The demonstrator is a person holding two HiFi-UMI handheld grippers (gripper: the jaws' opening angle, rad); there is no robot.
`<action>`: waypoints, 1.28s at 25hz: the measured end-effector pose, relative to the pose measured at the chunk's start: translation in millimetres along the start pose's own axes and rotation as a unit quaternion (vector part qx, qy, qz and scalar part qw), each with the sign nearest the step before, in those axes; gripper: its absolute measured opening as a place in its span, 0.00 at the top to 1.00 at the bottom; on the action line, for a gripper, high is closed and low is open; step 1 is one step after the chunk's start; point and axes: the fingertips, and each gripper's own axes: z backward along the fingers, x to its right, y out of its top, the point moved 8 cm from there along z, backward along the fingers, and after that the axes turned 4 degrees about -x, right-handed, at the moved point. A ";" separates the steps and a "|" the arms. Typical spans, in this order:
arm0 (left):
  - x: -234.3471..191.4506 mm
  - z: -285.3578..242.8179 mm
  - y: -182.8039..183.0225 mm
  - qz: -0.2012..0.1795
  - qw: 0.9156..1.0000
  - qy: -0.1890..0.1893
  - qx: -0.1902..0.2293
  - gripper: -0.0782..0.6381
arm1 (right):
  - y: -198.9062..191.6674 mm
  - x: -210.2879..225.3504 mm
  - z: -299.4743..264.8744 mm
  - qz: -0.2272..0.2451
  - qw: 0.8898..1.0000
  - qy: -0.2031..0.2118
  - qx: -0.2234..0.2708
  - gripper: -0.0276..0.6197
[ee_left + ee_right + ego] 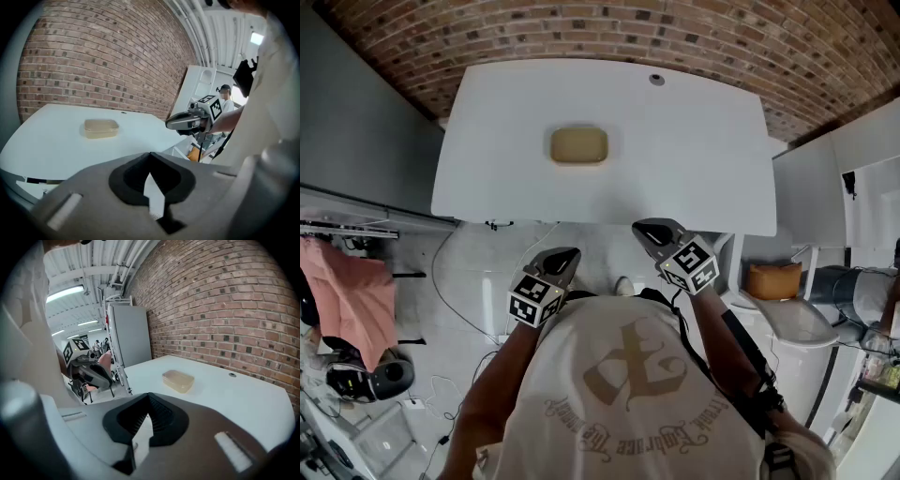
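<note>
a shallow, translucent yellowish container [578, 144] with rounded corners is seen flat on the white table [694, 131], well ahead of both claws and touched by neither. its lid is on, and what lies inside cannot be told. the left gripper [565, 253] is held short of the table's near edge, just ahead of the person's chest, with its jaws brought together on nothing. the right gripper [649, 228] is held beside it, slightly further forward, and its jaws are likewise closed and empty. both are pointed toward the table. a brick wall [581, 28] is shown beyond the table. a person in a cap [225, 96] is seen past the right gripper in the left gripper view alone, and a lit strip light [70, 291] in the right gripper view alone.
</note>
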 end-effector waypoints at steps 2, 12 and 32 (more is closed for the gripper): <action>14.3 -12.8 5.4 0.002 1.000 0.004 0.004 0.88 | -8.8 13.5 13.1 -0.001 1.000 0.002 0.001 0.94; 69.7 -60.4 14.5 0.025 0.998 0.046 0.016 0.88 | -39.3 60.4 58.8 0.020 1.000 0.023 0.005 0.94; 97.1 -86.5 30.5 0.009 0.997 0.071 -0.006 0.88 | -47.1 106.7 73.2 0.007 0.999 0.031 0.024 0.94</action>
